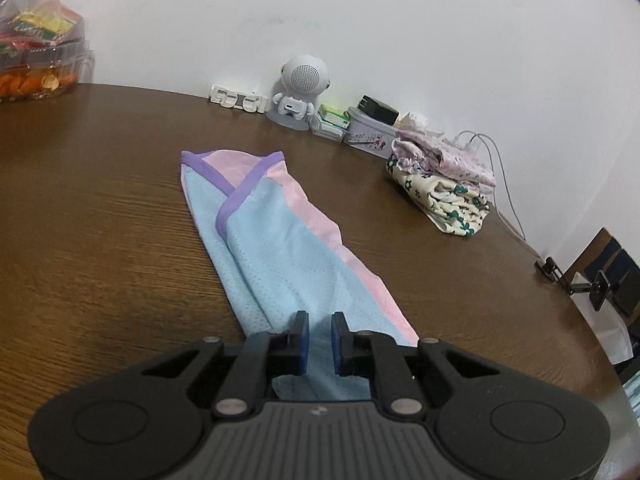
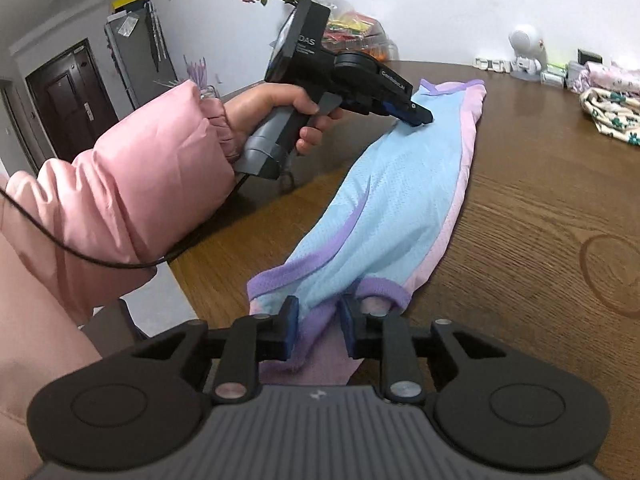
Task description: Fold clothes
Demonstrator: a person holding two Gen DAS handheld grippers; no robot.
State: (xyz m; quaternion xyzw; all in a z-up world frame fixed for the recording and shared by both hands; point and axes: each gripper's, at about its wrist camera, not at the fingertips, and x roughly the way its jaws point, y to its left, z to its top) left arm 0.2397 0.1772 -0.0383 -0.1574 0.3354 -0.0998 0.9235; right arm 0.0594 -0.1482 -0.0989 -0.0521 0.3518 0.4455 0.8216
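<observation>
garment [image 1: 276, 248] lies folded long on table [image 1: 100, 240] — both hand-held grippers narrowly parted over its ends, pinching nothing.

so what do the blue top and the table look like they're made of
Blue top: looks like light synthetic mesh, matte; tiny perforations dot the fabric, with purple knit trim at the openings. Table: wood or wood-look veneer, brown with a soft sheen; grain lines run across it, so which one is unclear.
</observation>
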